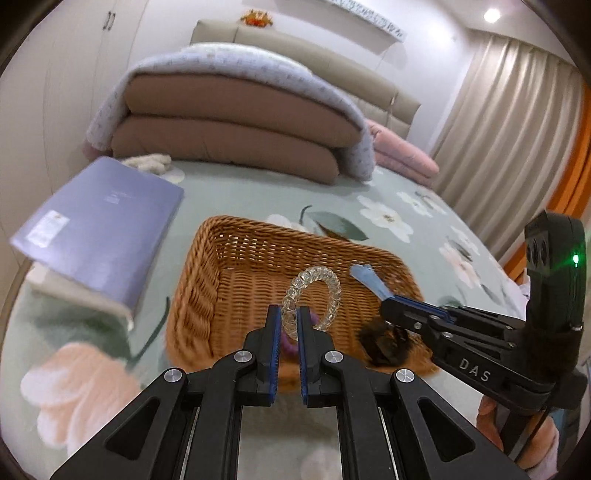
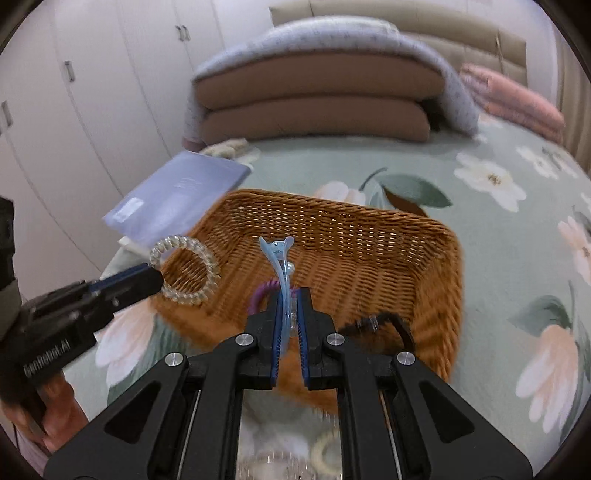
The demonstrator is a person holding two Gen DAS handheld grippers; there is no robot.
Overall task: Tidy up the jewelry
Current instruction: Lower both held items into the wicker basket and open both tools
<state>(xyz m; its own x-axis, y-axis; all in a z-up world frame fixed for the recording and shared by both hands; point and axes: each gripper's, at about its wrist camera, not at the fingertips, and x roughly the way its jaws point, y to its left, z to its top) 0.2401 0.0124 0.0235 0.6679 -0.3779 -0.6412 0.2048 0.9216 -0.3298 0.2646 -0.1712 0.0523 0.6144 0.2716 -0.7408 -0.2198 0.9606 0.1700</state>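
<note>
Here, the wicker basket point(image 1: 236, 273) sits on the floral bedspread point(image 1: 388, 206), beside a purple book point(image 1: 99, 225). The left gripper point(image 1: 288, 317) is clamped on a clear spiral hair tie point(image 1: 314, 291); the right gripper point(image 2: 287, 306) pinches a blue hair clip point(image 2: 280, 266), both above the basket.

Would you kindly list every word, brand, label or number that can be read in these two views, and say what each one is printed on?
"DAS": white letters on the side of the right gripper, seen from the left wrist view.
"GenRobot.AI": white letters, blurred, on the side of the left gripper, seen from the right wrist view; a probable reading.
Purple book: cover print and white sticker too small and blurred to read.
Wall hanging above the bed: marks unreadable.
</note>
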